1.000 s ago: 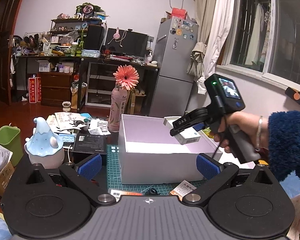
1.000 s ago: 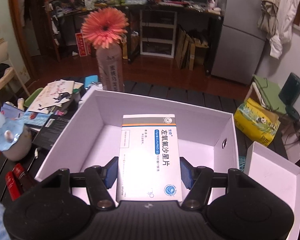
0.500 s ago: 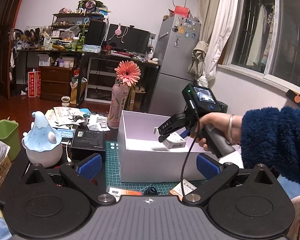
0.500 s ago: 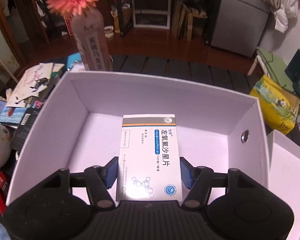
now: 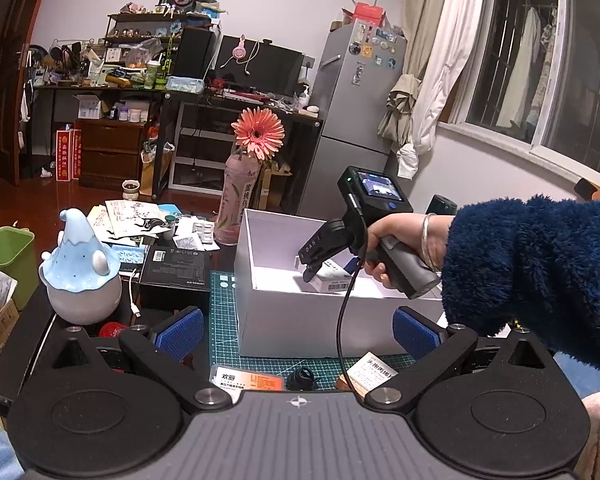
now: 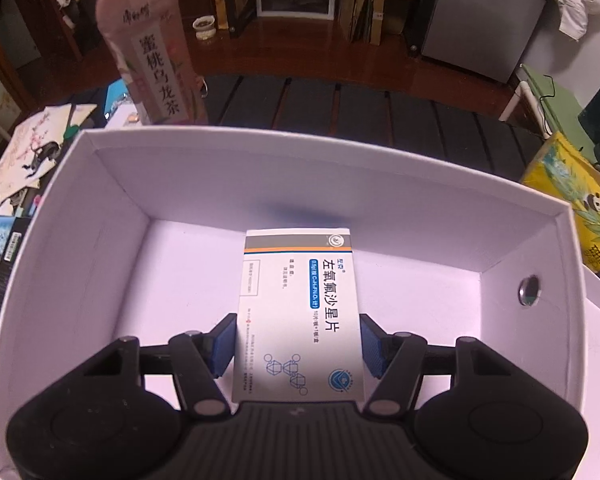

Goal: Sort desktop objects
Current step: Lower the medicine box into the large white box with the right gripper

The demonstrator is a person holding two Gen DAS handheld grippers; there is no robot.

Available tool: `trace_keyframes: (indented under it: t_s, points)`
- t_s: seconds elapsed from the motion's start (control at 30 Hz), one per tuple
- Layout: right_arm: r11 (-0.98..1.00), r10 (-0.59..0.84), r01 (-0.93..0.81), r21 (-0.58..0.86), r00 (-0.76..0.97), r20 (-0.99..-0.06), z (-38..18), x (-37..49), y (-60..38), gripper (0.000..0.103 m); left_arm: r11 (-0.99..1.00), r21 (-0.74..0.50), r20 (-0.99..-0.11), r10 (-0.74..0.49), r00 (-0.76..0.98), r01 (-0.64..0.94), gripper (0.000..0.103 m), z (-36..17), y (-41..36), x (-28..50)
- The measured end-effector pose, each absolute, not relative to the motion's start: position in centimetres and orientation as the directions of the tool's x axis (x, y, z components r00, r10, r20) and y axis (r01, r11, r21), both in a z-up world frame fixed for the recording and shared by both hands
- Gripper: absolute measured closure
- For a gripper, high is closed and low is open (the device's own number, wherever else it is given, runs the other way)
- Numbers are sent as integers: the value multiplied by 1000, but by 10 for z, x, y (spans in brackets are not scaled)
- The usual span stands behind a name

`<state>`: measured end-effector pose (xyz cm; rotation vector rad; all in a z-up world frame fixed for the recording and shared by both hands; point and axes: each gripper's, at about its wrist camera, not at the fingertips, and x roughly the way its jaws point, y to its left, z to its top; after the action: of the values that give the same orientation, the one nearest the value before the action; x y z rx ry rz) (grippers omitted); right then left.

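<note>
Our right gripper (image 6: 298,346) clamps a medicine box (image 6: 300,312) inside the white box (image 6: 340,152); our left gripper (image 5: 296,330) gapes empty over the mat (image 5: 224,320)

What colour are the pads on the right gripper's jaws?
Blue pads, clearest in the right wrist view.

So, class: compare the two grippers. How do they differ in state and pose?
The right gripper is shut on a medicine box; the left gripper is open and holds nothing. The right gripper reaches down into the white box; the left gripper is outside, in front of it. Both have blue pads.
</note>
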<state>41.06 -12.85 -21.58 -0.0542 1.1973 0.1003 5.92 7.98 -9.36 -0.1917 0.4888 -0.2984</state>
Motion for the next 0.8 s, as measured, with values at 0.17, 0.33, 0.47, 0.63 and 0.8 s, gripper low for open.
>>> trace_keyframes:
  t_s: [0.17, 0.33, 0.47, 0.63, 0.8]
  points:
    - [995, 36, -99, 3, 333, -942, -226, 418, -128, 42, 938, -253, -437, -330, 837, 238, 1, -95, 79, 61]
    - [996, 40, -82, 16, 301, -953, -234, 425, -133, 42, 937, -257, -442, -333, 833, 238, 1, -96, 79, 63]
    - [996, 53, -79, 32, 277, -959, -237, 429, -135, 42, 937, -256, -446, -334, 831, 239, 1, -96, 79, 64]
    - [996, 58, -84, 37, 264, -963, -241, 431, -135, 42, 935, -263, -448, -335, 829, 237, 1, -97, 79, 64]
    - [995, 59, -89, 38, 248, -967, -246, 431, -133, 41, 936, -258, -450, -334, 828, 238, 1, -96, 78, 64]
